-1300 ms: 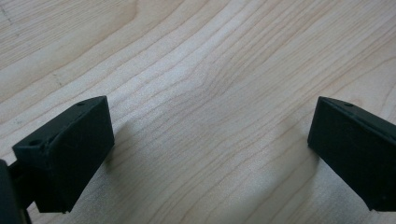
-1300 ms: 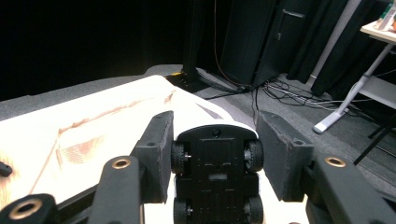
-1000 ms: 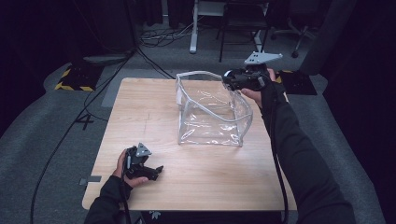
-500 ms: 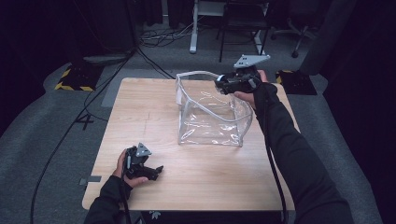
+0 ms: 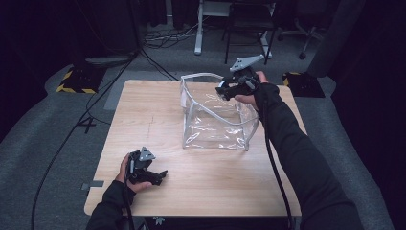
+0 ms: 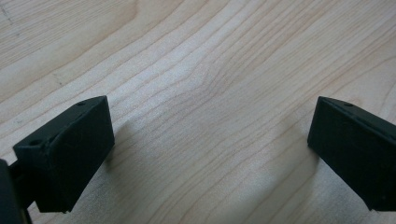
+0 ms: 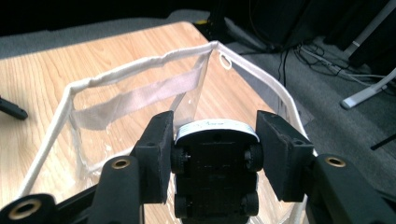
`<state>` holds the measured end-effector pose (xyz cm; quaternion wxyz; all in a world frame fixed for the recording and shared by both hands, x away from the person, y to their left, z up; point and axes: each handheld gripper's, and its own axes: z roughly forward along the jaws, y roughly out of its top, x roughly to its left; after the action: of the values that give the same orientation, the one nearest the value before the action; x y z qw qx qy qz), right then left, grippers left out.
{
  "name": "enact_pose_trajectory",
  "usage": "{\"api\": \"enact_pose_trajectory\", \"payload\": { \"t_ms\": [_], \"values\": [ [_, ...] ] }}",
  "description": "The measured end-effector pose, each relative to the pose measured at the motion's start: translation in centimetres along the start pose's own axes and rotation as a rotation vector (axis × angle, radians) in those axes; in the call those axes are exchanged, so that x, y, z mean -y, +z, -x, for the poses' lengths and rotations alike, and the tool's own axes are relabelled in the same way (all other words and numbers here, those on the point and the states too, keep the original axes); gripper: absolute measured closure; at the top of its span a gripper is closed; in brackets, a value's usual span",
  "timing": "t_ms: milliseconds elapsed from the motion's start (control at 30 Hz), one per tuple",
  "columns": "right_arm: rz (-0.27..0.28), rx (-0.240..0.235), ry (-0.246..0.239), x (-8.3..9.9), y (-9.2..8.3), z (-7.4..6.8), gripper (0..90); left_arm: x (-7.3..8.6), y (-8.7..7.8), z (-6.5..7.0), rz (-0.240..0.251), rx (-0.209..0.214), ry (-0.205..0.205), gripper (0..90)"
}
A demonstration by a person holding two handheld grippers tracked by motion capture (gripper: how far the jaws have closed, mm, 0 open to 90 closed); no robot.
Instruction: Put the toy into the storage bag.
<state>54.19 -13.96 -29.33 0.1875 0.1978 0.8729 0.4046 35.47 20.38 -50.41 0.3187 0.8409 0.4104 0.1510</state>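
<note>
- Right now the step in hand looks like dropping a toy car point(image 7: 215, 154) into the clear bag point(image 5: 218, 125); car is carried, not yet let go.
- Nearest the person, by the table's point(image 5: 143, 120) front-left corner: left gripper point(image 5: 154, 176) rests on the wood, pointing toward the right edge.
- Left gripper view: its two black jaws stand wide apart over bare wood grain, nothing between them, so released and idle.
- Middle of the table, toward the right edge: the clear bag stands upright, mouth open, white trim point(image 7: 140, 65) running round the rim, a white strap point(image 7: 140, 95) across one wall. Looks empty, though glare on the plastic makes that hard to confirm.
- Far side of the bag, near the table's back-right corner: right gripper point(image 5: 224, 91) hovers at the rim, held by the right hand point(image 5: 253, 91).
- Right gripper view: both pads point(image 7: 156, 154) press the car's sides, wheels against them, underside facing the camera, white body beyond. Clenched on the car.
- The car sits above the bag's mouth, just inside the near rim.
- Next move, my guess: lower a little further past the rim, keep clear of the soft wall so it doesn't fold, then open the jaws and lift straight out.
</note>
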Motion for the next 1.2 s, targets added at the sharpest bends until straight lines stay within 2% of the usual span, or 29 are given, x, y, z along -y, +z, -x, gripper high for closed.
{"api": "enact_pose_trajectory", "payload": {
  "t_ms": [467, 833, 1000, 1200],
  "values": [
    [-0.162, -0.035, -0.046, -0.1, 1.0, -0.7, 48.7, 0.0, 0.0, 0.0, -0.002, 0.005, -0.004, 0.7],
    [-0.222, -0.066, -0.08, 0.6, 1.2, -1.1, 48.7, 0.0, 0.0, 0.0, -0.003, 0.005, -0.002, 0.7],
    [-0.255, -0.068, -0.088, 0.7, 0.7, -1.2, 48.7, 0.0, 0.0, 0.0, -0.005, 0.006, -0.001, 0.7],
    [-0.27, -0.077, -0.098, 1.1, 0.2, -1.1, 48.7, 0.0, 0.0, 0.0, 0.001, 0.005, -0.005, 0.7]
  ]
}}
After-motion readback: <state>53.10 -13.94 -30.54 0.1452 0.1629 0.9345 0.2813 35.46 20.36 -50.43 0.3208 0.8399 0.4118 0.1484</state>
